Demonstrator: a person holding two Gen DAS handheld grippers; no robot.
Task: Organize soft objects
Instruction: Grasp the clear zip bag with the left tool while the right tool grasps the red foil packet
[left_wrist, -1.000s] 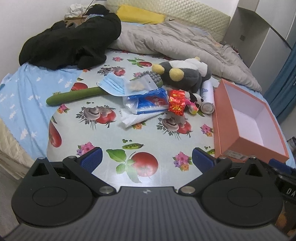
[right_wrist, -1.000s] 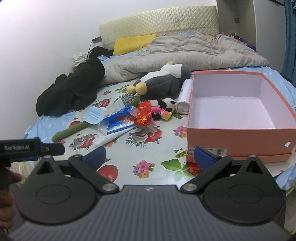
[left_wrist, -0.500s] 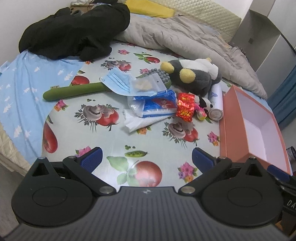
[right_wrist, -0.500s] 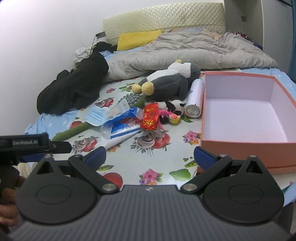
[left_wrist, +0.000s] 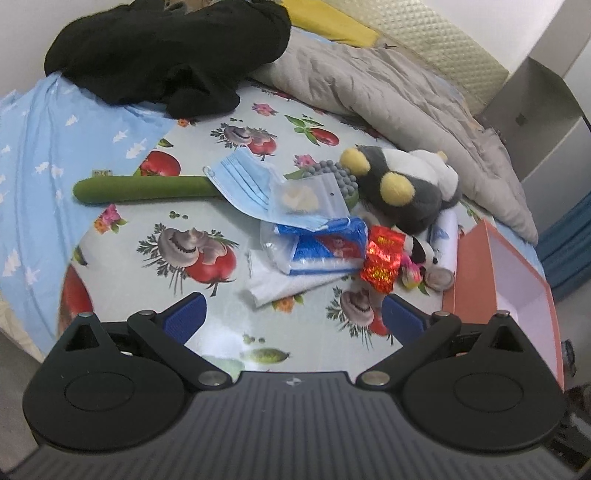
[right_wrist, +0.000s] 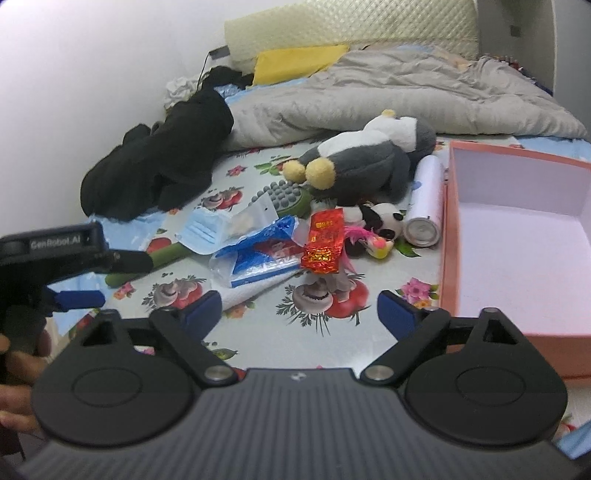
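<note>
A pile lies on the fruit-print cloth (left_wrist: 147, 288). In it are a grey and white plush penguin (left_wrist: 402, 184) (right_wrist: 362, 162), a small panda plush (right_wrist: 380, 221), a red foil packet (left_wrist: 382, 258) (right_wrist: 323, 245), a blue face mask (left_wrist: 240, 181), a blue and white soft pack (left_wrist: 325, 247) and a long green brush (left_wrist: 140, 188). To the right stands an open, empty pink box (right_wrist: 517, 236) (left_wrist: 472, 273). My left gripper (left_wrist: 291, 317) is open just short of the pile, holding nothing. My right gripper (right_wrist: 300, 310) is closing with nothing between its fingers, beside the box.
A white can (right_wrist: 426, 199) lies between the penguin and the box. Black clothing (left_wrist: 177, 48) and a grey quilt (left_wrist: 369, 81) cover the far half of the bed. A hand (right_wrist: 18, 369) shows at the left edge of the right wrist view.
Both grippers have moved forward toward the pile, which now looks larger and nearer. The right gripper's fingers stand slightly closer together than before.
</note>
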